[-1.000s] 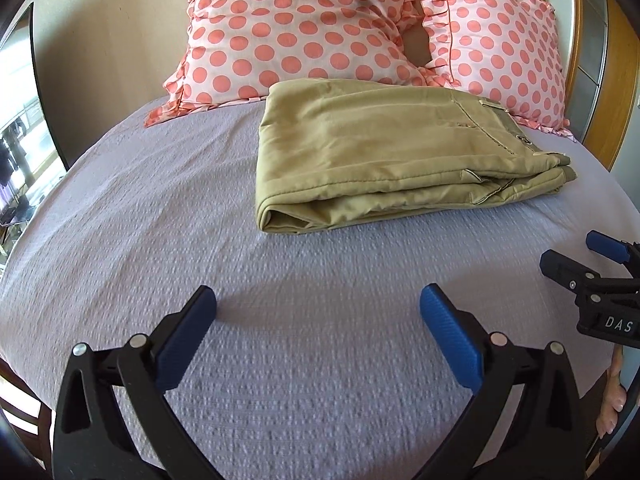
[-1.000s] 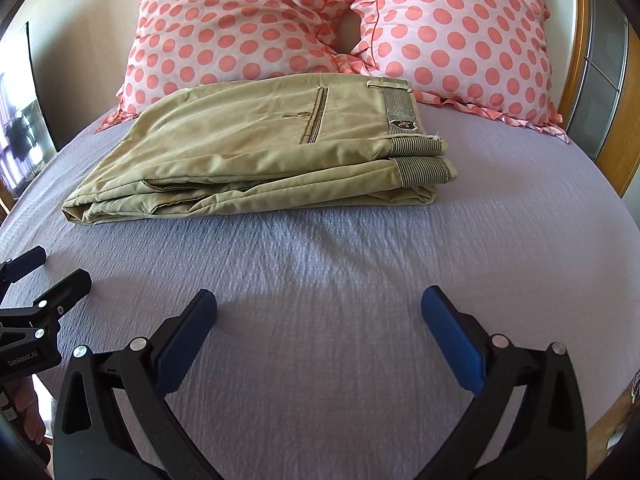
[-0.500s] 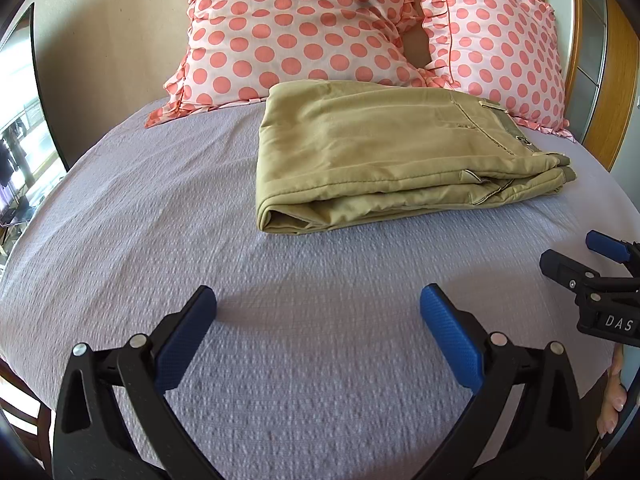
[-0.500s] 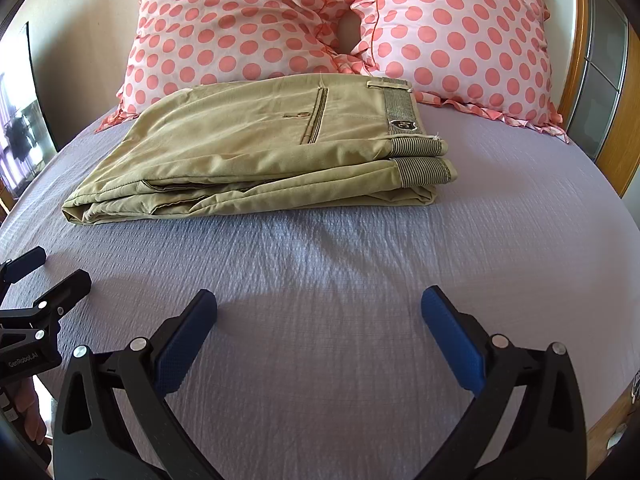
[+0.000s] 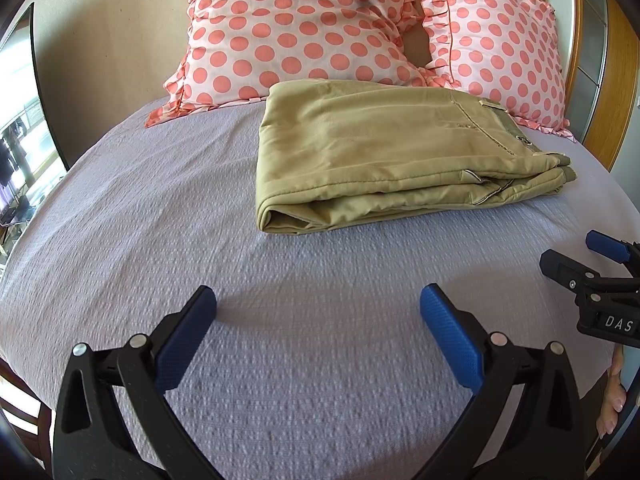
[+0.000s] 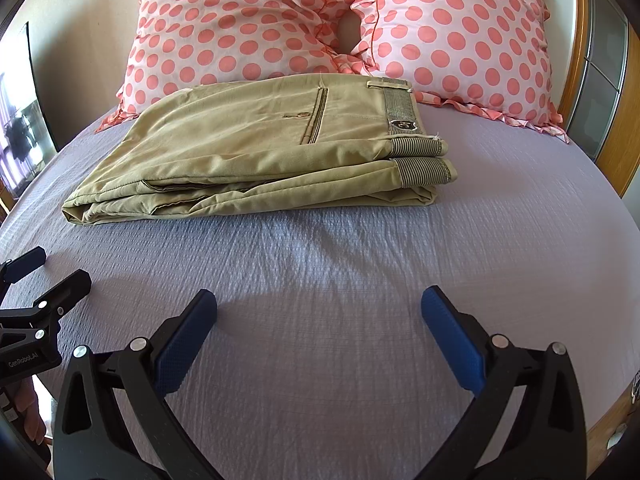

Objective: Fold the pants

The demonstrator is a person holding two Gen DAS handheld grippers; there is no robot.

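Khaki pants lie folded in a flat stack on the lilac bedspread, their far edge against the pillows. In the right wrist view the pants show a back pocket and a striped waistband at the right end. My left gripper is open and empty, hovering over the bedspread well short of the pants. My right gripper is open and empty too, equally short of them. Each gripper shows at the edge of the other's view: the right one and the left one.
Two pink polka-dot pillows lean at the head of the bed behind the pants. A wooden frame runs along the right side. A dark screen stands beyond the bed's left edge.
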